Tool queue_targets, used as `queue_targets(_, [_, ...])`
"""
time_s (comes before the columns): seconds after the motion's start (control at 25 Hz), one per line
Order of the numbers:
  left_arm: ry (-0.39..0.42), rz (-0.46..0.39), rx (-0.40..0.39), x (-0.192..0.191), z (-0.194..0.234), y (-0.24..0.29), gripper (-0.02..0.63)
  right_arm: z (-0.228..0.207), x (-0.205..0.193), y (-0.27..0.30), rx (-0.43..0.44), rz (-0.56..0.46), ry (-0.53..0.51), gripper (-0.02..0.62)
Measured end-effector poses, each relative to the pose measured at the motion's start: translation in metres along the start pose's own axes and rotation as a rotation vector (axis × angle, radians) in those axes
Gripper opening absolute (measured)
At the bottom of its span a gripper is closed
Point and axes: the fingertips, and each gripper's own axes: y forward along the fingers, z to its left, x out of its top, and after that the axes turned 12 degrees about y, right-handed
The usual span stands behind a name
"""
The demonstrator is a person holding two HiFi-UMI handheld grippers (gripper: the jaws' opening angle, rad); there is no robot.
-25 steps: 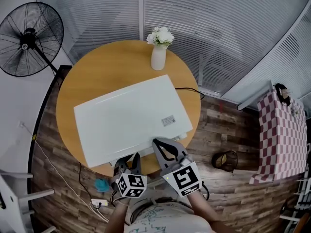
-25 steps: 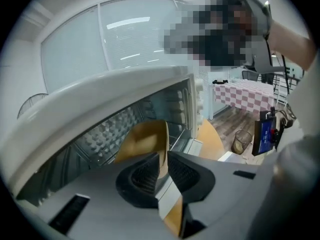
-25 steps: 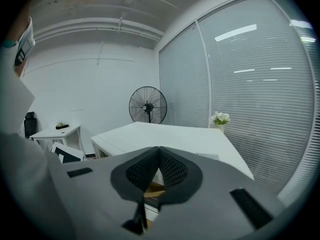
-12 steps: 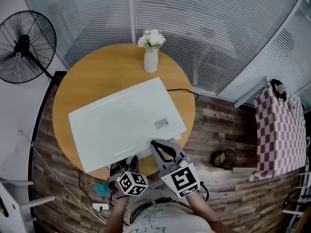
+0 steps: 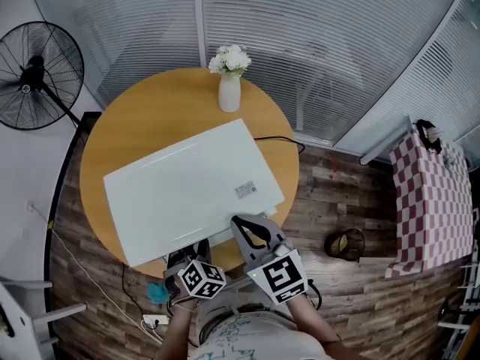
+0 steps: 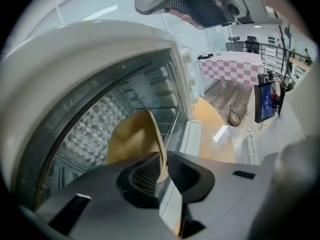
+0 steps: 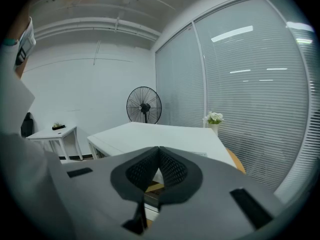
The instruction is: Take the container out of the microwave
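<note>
A white microwave [image 5: 187, 190] stands on a round wooden table [image 5: 150, 118]. In the left gripper view its cavity [image 6: 100, 49] is open, with a tan paper container [image 6: 132, 139] inside on the wire rack. My left gripper [image 6: 165, 166] is shut on the container's near rim. In the head view that gripper [image 5: 196, 252] sits low at the microwave's front edge, its jaws mostly hidden. My right gripper [image 5: 251, 227] hovers at the front right corner, level with the microwave's top [image 7: 165, 136]. Its jaws [image 7: 159, 171] are shut with nothing between them.
A white vase of flowers [image 5: 229, 92] stands behind the microwave. A black standing fan [image 5: 34, 73] is at the far left. On the wooden floor are a wire bin [image 5: 345, 244], a checkered-cloth table [image 5: 431, 193] and a power strip [image 5: 154, 319].
The head view has drifted, so the table and microwave sit a little further left. Both grippers hold about the same places at the microwave's front.
</note>
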Motion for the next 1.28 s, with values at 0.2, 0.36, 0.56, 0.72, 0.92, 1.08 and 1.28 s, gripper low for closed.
queue_targets(0.2, [-0.009, 0.001, -0.037, 0.001, -0.005, -0.001, 0.037, 0.002, -0.002, 0.000, 0.009, -0.011, -0.003, -0.008])
queue_targets(0.36, [-0.003, 0.005, -0.049, 0.002, -0.007, 0.000, 0.035, 0.001, 0.000, -0.002, 0.005, -0.005, 0.003, -0.008])
queue_targets(0.56, [-0.001, 0.008, -0.057, 0.002, -0.007, 0.000, 0.034, -0.001, 0.000, -0.003, 0.001, -0.011, 0.004, -0.008])
queue_targets(0.72, [-0.006, 0.006, -0.064, 0.002, -0.009, -0.005, 0.034, 0.001, 0.001, -0.006, -0.002, -0.013, 0.002, -0.008])
queue_targets(0.92, [-0.007, 0.000, -0.068, 0.000, -0.013, -0.011, 0.034, 0.003, -0.001, -0.009, -0.002, -0.029, -0.010, -0.008])
queue_targets(1.08, [-0.017, -0.016, -0.072, -0.003, -0.018, -0.021, 0.034, 0.014, -0.002, -0.014, -0.010, -0.030, -0.010, -0.008])
queue_targets(1.28, [-0.016, -0.043, -0.094, -0.008, -0.022, -0.031, 0.034, 0.026, -0.007, -0.016, -0.032, -0.035, -0.006, -0.008])
